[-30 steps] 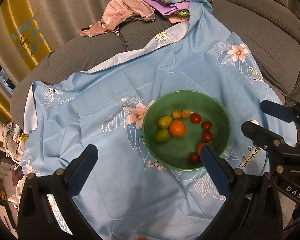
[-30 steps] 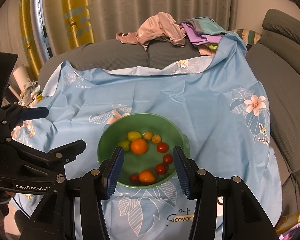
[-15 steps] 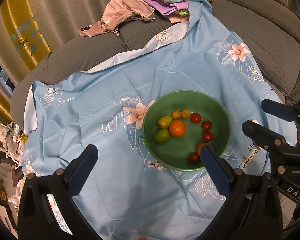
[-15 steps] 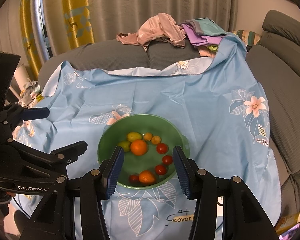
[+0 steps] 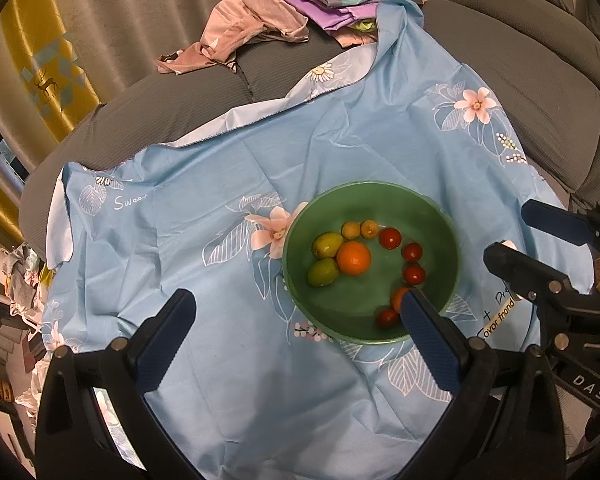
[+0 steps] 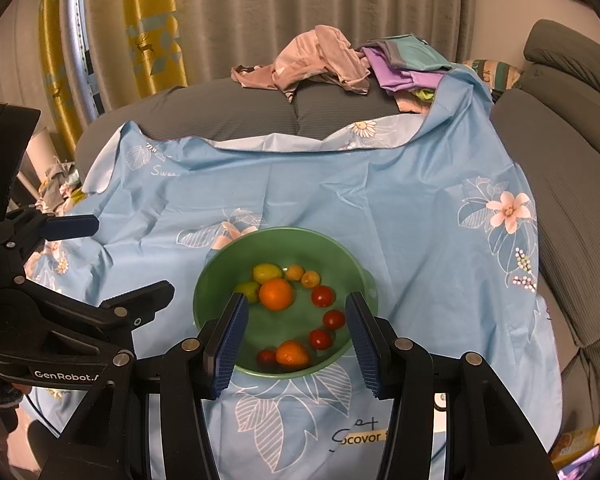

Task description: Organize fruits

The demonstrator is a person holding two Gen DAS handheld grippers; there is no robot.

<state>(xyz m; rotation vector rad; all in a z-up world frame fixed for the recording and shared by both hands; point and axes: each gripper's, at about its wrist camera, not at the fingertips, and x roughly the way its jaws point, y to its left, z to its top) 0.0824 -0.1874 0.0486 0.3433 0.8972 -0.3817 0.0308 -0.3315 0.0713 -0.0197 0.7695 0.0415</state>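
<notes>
Grey sofa under blue floral cloth; curtains behind.

A grey ribbed sofa fills the right side and the middle of the frame, with a pale blue flowered sheet spread over its seat. Behind it, across the top, hang grey pleated curtains, and at the upper left a yellow curtain with a deer pattern. A heap of crumpled clothes lies at the top centre.
</notes>
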